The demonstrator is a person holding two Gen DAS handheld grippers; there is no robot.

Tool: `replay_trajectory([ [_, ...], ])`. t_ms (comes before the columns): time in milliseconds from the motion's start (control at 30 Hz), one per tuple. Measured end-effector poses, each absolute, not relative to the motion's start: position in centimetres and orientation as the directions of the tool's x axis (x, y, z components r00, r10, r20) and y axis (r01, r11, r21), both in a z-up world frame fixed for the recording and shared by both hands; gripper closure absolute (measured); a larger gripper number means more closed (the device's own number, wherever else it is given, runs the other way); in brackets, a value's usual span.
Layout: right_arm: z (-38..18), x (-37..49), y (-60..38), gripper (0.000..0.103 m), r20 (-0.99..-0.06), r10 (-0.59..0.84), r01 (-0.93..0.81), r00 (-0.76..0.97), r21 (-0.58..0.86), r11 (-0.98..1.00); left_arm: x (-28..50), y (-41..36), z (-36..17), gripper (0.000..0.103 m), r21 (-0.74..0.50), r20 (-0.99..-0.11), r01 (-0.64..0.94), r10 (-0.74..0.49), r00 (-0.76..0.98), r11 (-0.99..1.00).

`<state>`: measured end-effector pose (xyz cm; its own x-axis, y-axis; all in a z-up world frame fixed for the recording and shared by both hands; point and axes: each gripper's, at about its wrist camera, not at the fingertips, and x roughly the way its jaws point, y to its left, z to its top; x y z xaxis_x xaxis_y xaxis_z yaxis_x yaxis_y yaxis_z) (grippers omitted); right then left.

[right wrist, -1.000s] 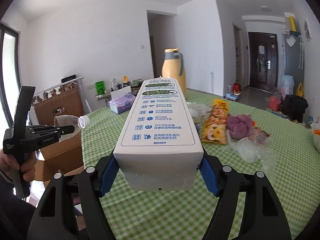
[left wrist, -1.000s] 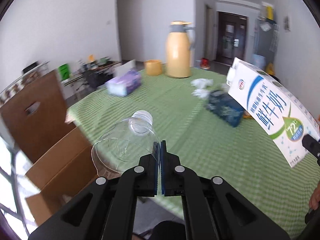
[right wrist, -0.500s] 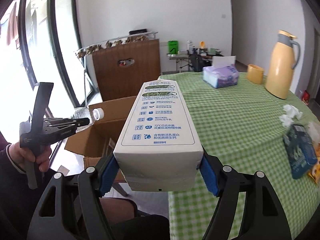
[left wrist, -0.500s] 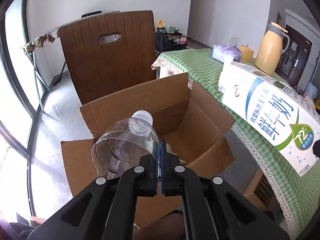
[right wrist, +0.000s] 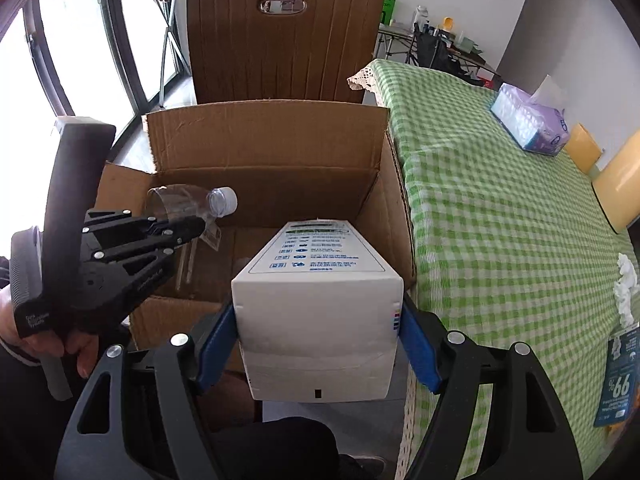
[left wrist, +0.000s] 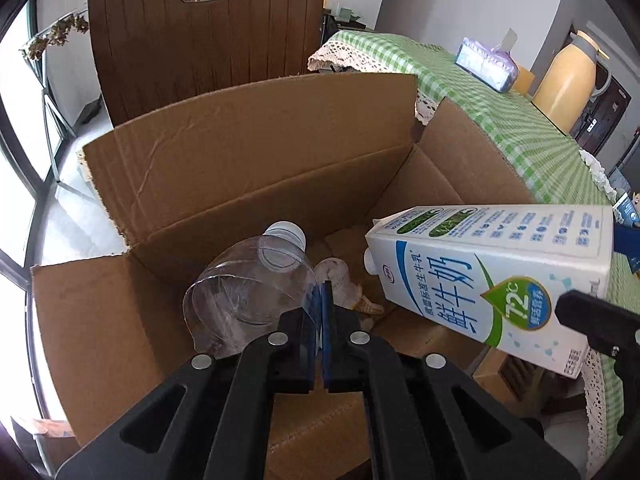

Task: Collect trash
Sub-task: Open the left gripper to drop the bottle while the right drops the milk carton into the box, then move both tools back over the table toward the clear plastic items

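Cardboard box (left wrist: 248, 152) waited below both loads: drop step.
Left gripper (left wrist: 320, 312) pinched a clear bottle (left wrist: 248, 292); right gripper (right wrist: 316, 344) clamped a milk carton (right wrist: 320, 300); next, release.

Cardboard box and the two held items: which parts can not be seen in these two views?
- Cardboard box floor: left wrist view, mostly covered by the bottle, the milk carton and the left gripper.
- Pale item on that floor: mostly hidden, kind unclear.
- Carton's spout end: right wrist view, faces away.
- Right gripper: left wrist view, cut by the edge.
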<state>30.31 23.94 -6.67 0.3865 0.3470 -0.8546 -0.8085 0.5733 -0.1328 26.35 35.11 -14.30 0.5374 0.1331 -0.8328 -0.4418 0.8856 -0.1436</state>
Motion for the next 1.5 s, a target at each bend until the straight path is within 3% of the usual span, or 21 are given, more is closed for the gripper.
replay_trajectory([
  [300,-11.6,33.6,30.1,0.030,-0.869,0.211,-0.805,0.448,-0.289,0.519,30.5,37.7,-17.6,0.101,-0.187,-0.874,-0.468,0.072,0.481,0.864],
  [367,-11.2,34.0,29.8,0.029,-0.865,0.236,-0.804,0.443,-0.267,0.531,30.7,38.4,-17.9,0.091,-0.219,-0.871,-0.474,0.048,0.488,0.853],
  [433,-10.4,34.5,29.5,0.022,-0.854,0.252,-0.795,0.455,-0.262,0.547,31.0,39.1,-17.8,0.068,-0.241,-0.866,-0.481,0.037,0.499,0.843],
  [533,-8.8,35.0,29.1,0.021,-0.833,0.269,-0.782,0.484,-0.274,0.560,31.2,40.0,-17.1,0.050,-0.231,-0.863,-0.502,0.062,0.501,0.834],
  [667,-7.2,35.9,28.6,0.021,-0.815,0.282,-0.765,0.506,-0.273,0.583,30.2,41.0,-14.7,0.044,-0.226,-0.843,-0.539,0.115,0.526,0.811],
  [833,-5.4,36.3,27.4,0.021,-0.821,0.356,-0.781,0.447,-0.164,0.602,27.7,41.2,-10.7,0.032,-0.159,-0.807,-0.569,0.226,0.545,0.807],
  [1067,-3.5,34.6,25.7,0.021,-0.816,0.448,-0.808,0.366,-0.039,0.588,22.2,40.4,-6.0,0.027,-0.071,-0.758,-0.614,0.358,0.545,0.786],
  [1200,-2.8,33.4,24.5,0.021,-0.807,0.488,-0.810,0.331,0.022,0.586,18.7,39.5,-4.4,0.019,-0.063,-0.736,-0.644,0.401,0.546,0.763],
  [1500,-0.5,29.4,20.0,0.021,-0.741,0.592,-0.824,0.317,0.094,0.559,12.8,34.8,-1.4,0.014,-0.042,-0.674,-0.681,0.483,0.559,0.731],
])
